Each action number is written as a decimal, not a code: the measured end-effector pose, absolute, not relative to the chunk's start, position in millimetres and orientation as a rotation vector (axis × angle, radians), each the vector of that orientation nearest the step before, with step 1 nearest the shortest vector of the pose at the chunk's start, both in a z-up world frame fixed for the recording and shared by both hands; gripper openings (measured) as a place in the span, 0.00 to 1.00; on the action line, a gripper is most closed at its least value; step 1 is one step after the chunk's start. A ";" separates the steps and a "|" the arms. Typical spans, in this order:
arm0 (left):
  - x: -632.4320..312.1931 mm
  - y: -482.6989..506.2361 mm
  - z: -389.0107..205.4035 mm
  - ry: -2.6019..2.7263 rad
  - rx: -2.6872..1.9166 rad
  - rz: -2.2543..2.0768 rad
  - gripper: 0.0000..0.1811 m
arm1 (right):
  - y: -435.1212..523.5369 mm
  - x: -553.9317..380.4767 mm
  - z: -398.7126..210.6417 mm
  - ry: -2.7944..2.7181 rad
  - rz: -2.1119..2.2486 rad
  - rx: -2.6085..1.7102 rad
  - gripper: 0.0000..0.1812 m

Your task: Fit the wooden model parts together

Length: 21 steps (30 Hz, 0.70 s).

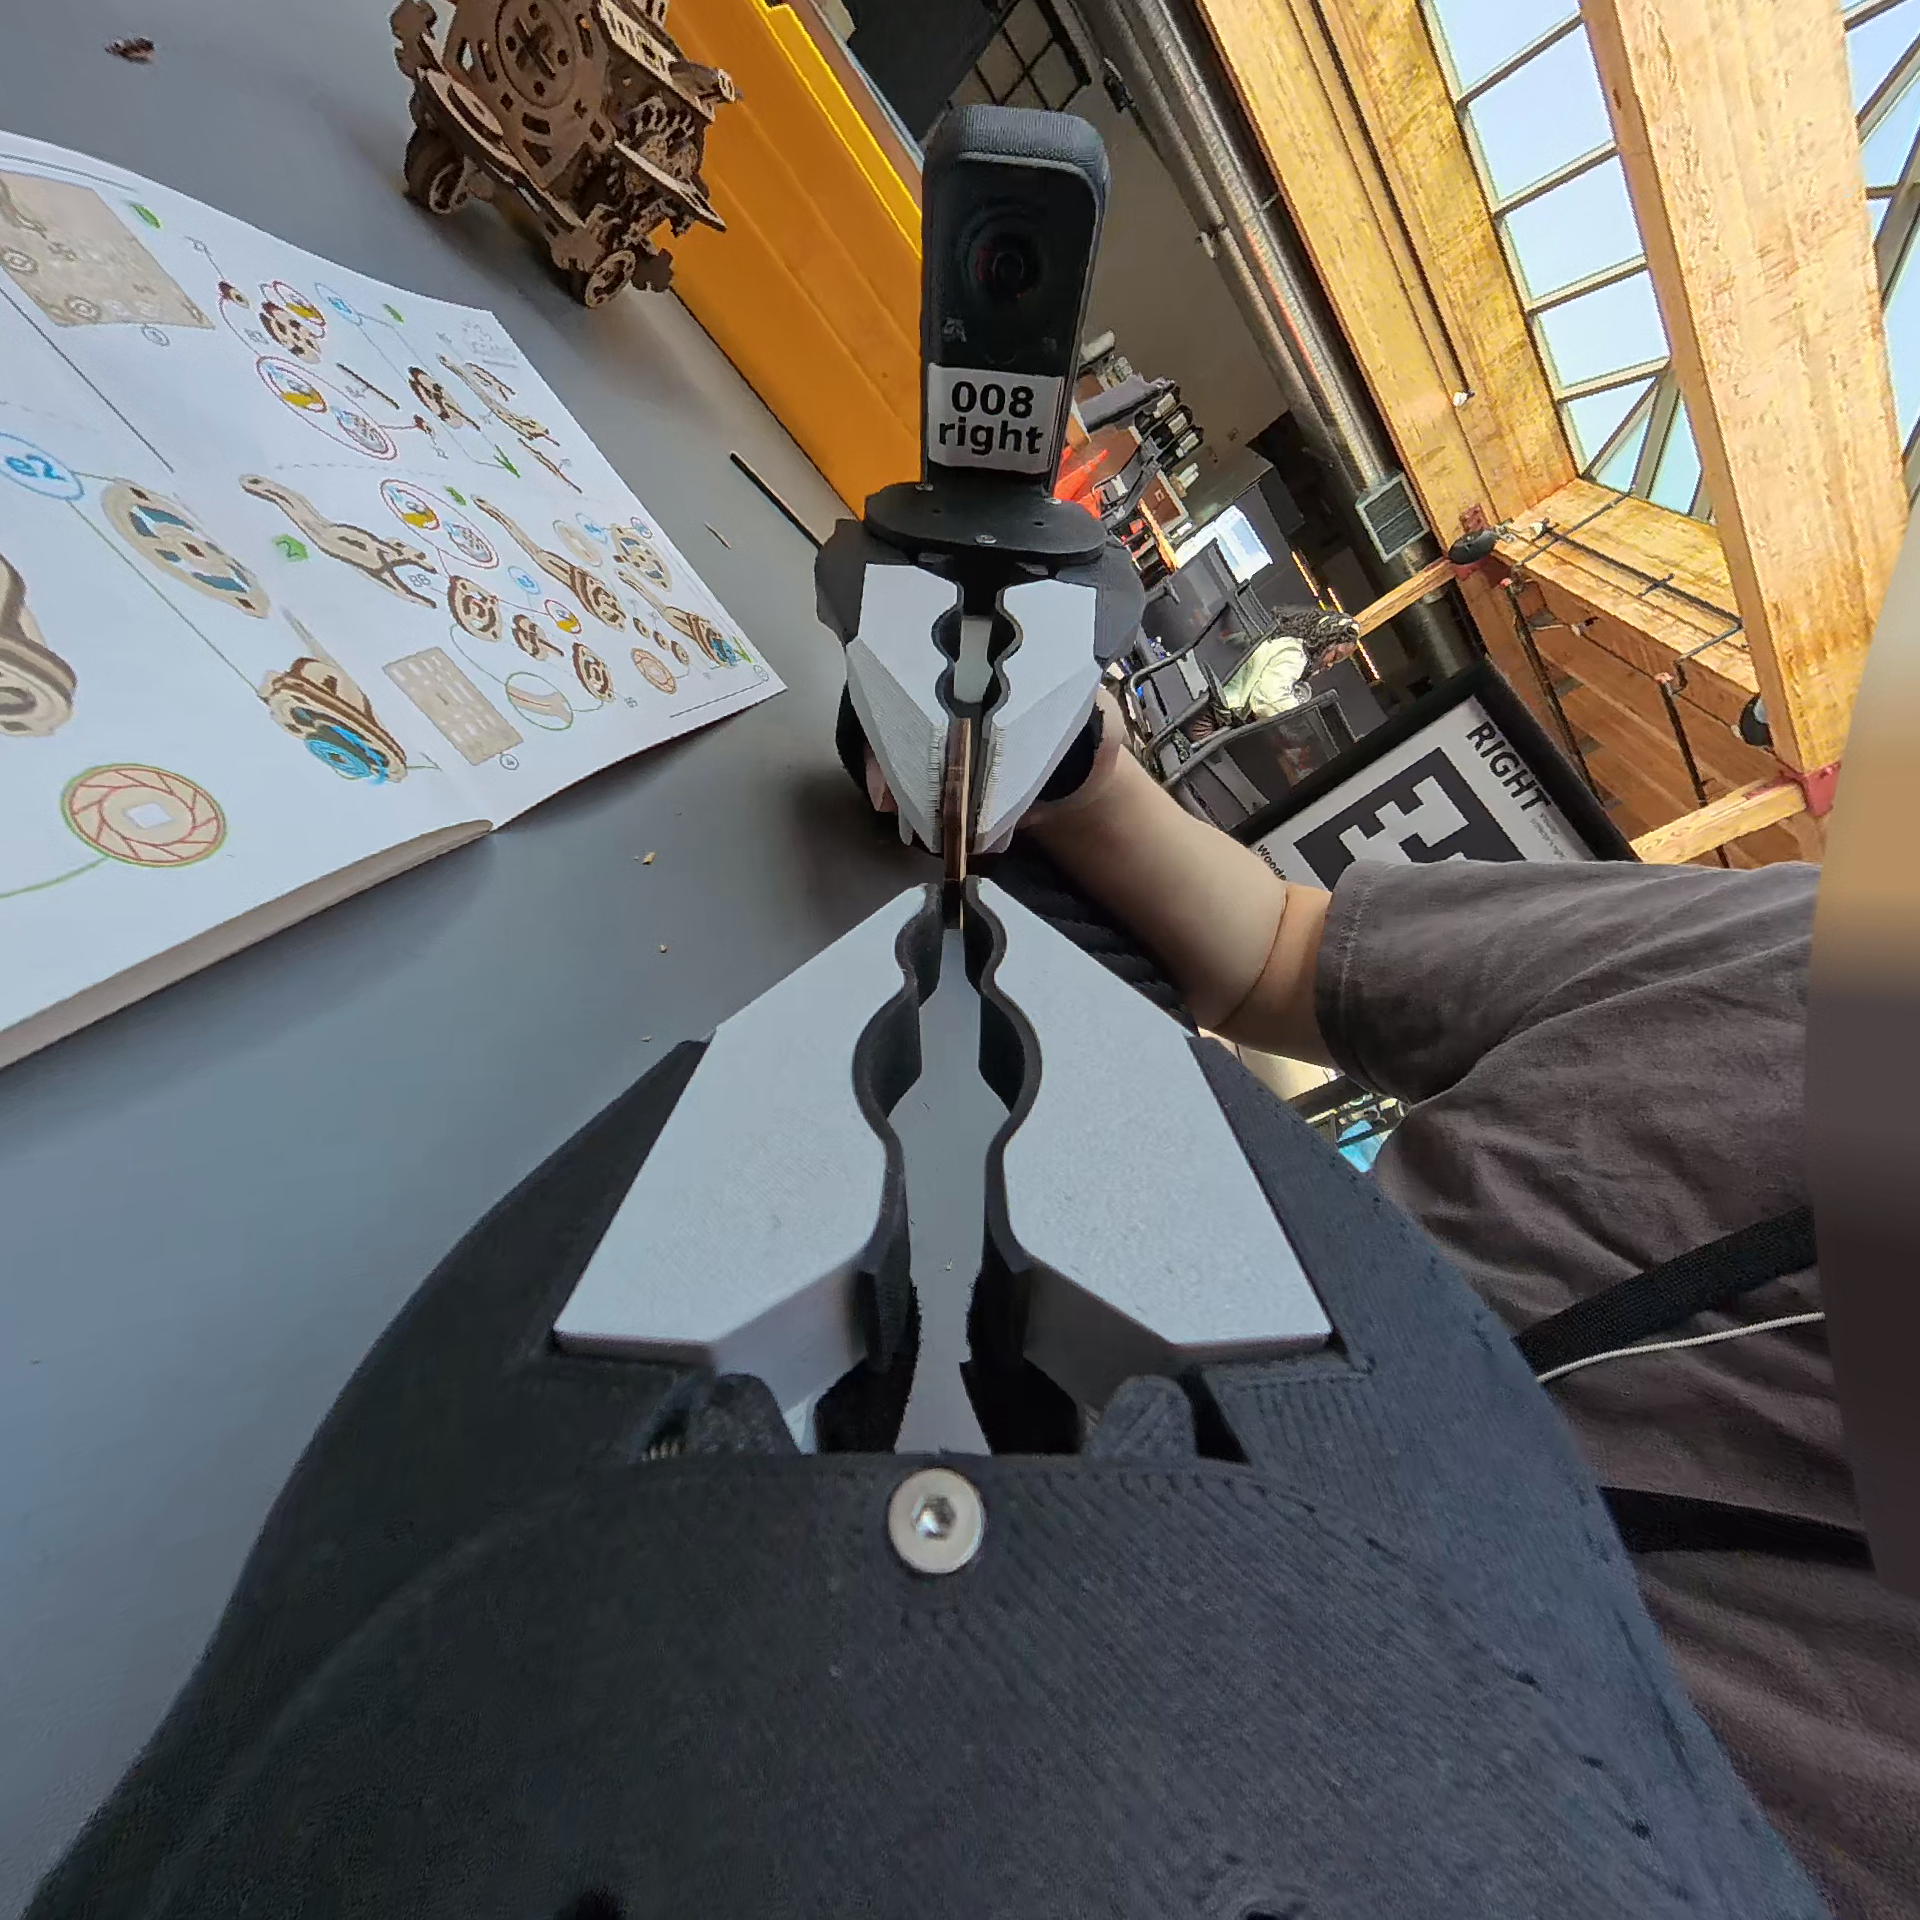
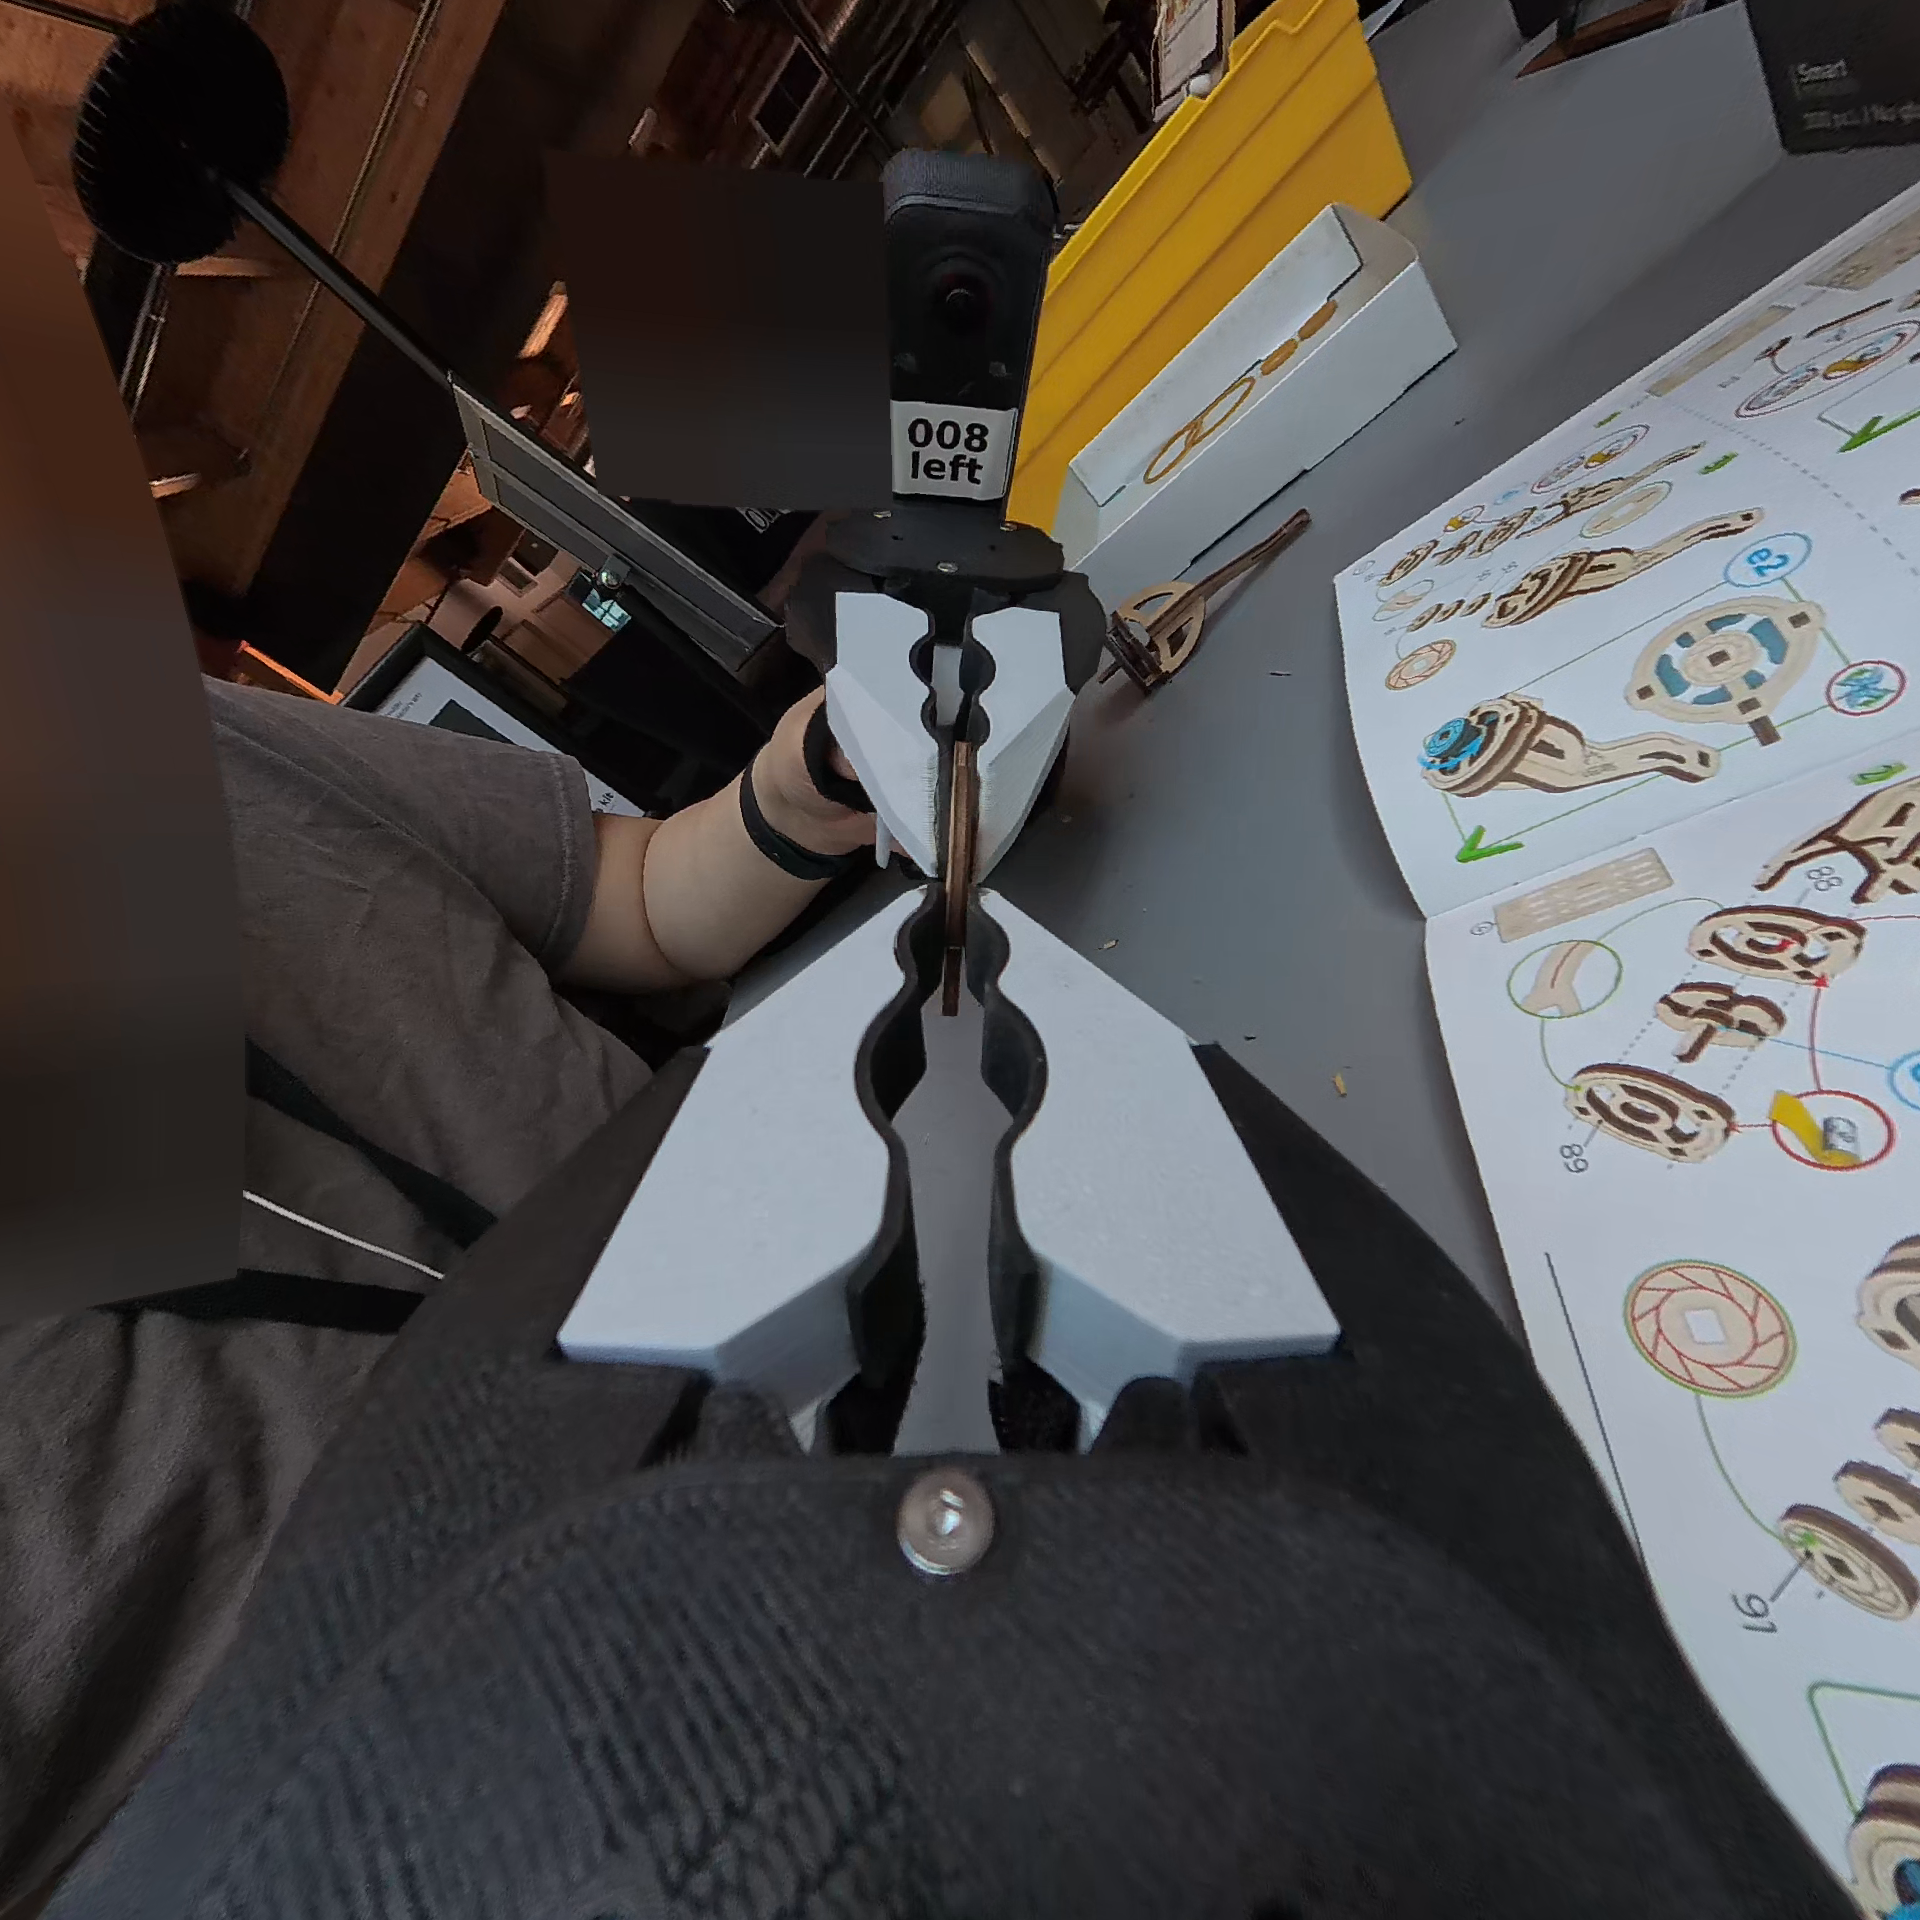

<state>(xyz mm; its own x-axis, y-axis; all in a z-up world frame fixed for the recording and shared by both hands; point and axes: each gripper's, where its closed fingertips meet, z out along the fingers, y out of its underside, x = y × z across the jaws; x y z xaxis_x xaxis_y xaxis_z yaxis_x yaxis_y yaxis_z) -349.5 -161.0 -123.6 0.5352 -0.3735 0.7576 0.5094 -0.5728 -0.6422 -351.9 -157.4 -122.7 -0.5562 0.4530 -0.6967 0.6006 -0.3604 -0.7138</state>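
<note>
A thin flat wooden part is seen edge-on in mid-air above the grey table. Both grippers meet tip to tip on it. My left gripper is shut on its near edge. My right gripper is shut on the same wooden part, which reaches back between its pads. In the left wrist view the right gripper faces me and clamps the part. In the right wrist view the left gripper faces me and also clamps it.
An open instruction booklet lies on the table, and shows in the right wrist view. An assembled wooden model stands behind it. A wooden sub-assembly, a white box of parts and a yellow bin are nearby.
</note>
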 end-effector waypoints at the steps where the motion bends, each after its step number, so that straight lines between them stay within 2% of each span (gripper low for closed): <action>1: -349.1 -161.2 -122.2 -0.103 -1.831 -1.178 0.01 | -157.2 -351.5 -121.3 1.692 -2.070 1.412 0.01; 11: -346.6 -162.2 -121.9 -0.101 -1.829 -1.216 0.03 | -154.7 -350.5 -116.1 1.629 -2.097 1.384 0.01; 21: -343.3 -163.1 -120.7 -0.088 -1.827 -1.228 0.00 | -156.2 -349.6 -116.6 1.622 -2.090 1.372 0.01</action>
